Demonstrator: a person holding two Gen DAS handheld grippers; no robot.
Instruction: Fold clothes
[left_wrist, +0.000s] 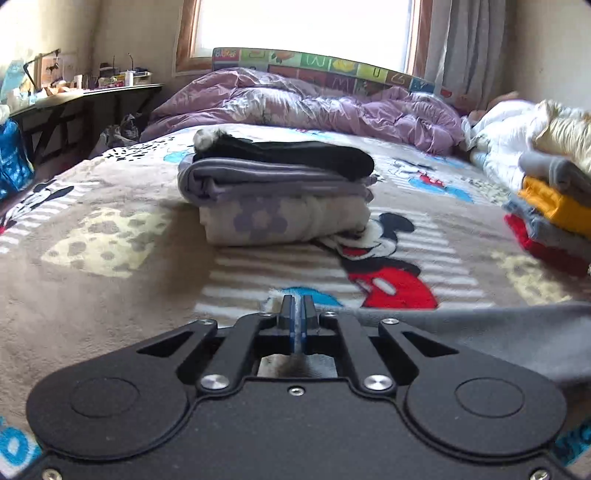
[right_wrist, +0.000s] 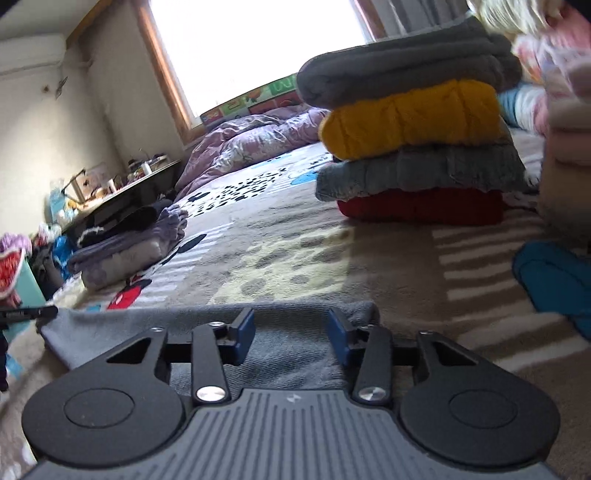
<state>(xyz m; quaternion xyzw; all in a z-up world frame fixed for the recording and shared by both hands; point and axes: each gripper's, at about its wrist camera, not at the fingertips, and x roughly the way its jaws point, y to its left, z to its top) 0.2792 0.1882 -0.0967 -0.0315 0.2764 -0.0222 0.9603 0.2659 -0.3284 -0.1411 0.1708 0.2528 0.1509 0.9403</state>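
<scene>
Spread over the bed, the cartoon blanket (left_wrist: 110, 295) carries the grey garment (right_wrist: 280, 354) at its near edge, long axis running left to right, with folded stacks beyond: a purple one (left_wrist: 280, 195) far left, a yellow-and-red one (right_wrist: 417, 147) far right. My left claw (left_wrist: 297, 314) is low and level, pinched tight on what seems the garment's left corner. My right claw (right_wrist: 291, 332) hangs wide just above the right corner, so that one looks set to grip next.

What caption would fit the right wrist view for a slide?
Right gripper open above a grey garment on the cartoon blanket, with a stack of folded clothes behind.
</scene>
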